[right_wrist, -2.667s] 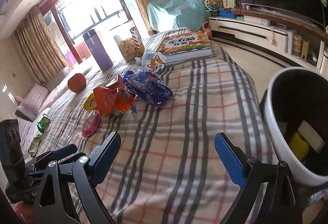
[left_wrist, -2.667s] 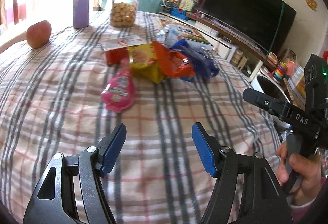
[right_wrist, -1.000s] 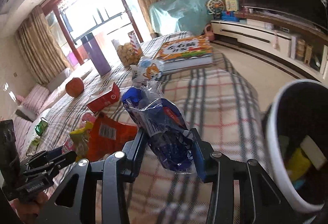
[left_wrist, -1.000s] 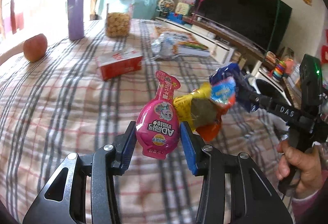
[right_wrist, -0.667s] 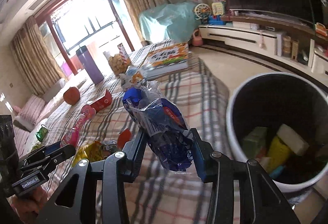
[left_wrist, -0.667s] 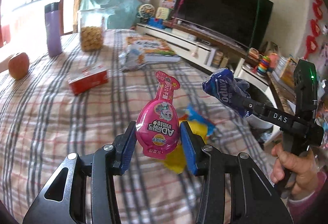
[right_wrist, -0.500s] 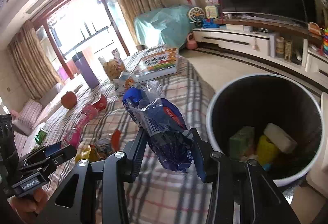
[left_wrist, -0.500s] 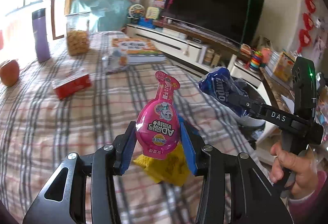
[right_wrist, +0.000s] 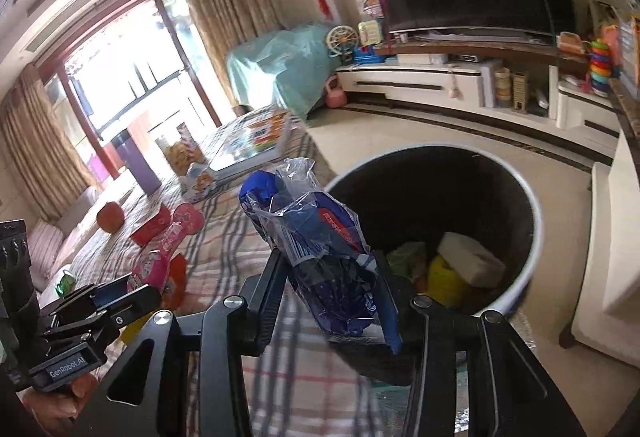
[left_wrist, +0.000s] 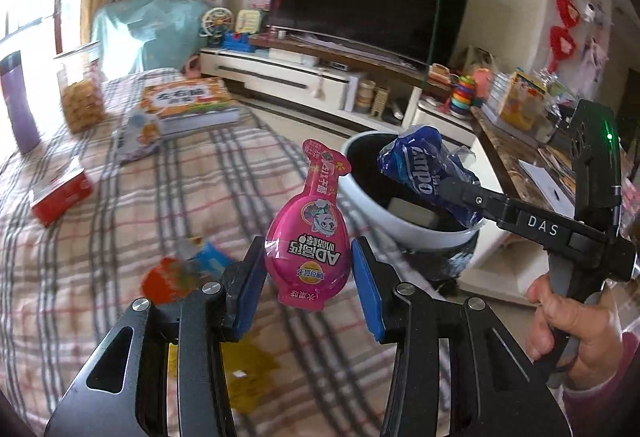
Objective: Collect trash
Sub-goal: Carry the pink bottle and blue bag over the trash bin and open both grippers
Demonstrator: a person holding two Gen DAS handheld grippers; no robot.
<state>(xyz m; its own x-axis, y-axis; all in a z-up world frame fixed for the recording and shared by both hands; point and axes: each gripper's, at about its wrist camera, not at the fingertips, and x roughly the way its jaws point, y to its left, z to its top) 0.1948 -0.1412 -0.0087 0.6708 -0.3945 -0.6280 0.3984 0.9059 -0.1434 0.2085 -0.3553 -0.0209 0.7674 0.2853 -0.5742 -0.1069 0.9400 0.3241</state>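
My left gripper (left_wrist: 306, 293) is shut on a pink drink pouch (left_wrist: 308, 233) and holds it above the checked table near the bin. My right gripper (right_wrist: 332, 301) is shut on a crumpled blue wrapper (right_wrist: 320, 241). In the left wrist view the blue wrapper (left_wrist: 424, 169) hangs over the rim of the white trash bin (left_wrist: 400, 225). The bin (right_wrist: 524, 269) has a black liner and holds several pieces of trash. The pink pouch (right_wrist: 160, 257) and the left gripper (right_wrist: 116, 297) show at the left of the right wrist view.
Orange, blue and yellow wrappers (left_wrist: 180, 273) lie on the checked tablecloth (left_wrist: 100, 257) below my left gripper. A red box (left_wrist: 60, 193), a small bag (left_wrist: 136, 137), a book (left_wrist: 192, 109), a cookie jar (left_wrist: 82, 93), a purple bottle (left_wrist: 18, 101) and an apple (right_wrist: 110, 217) stand farther back.
Both grippers closed on their trash, lifted it and carried it right toward the bin. The blue wrapper now hangs over the bin's rim; other wrappers dropped back onto the table.
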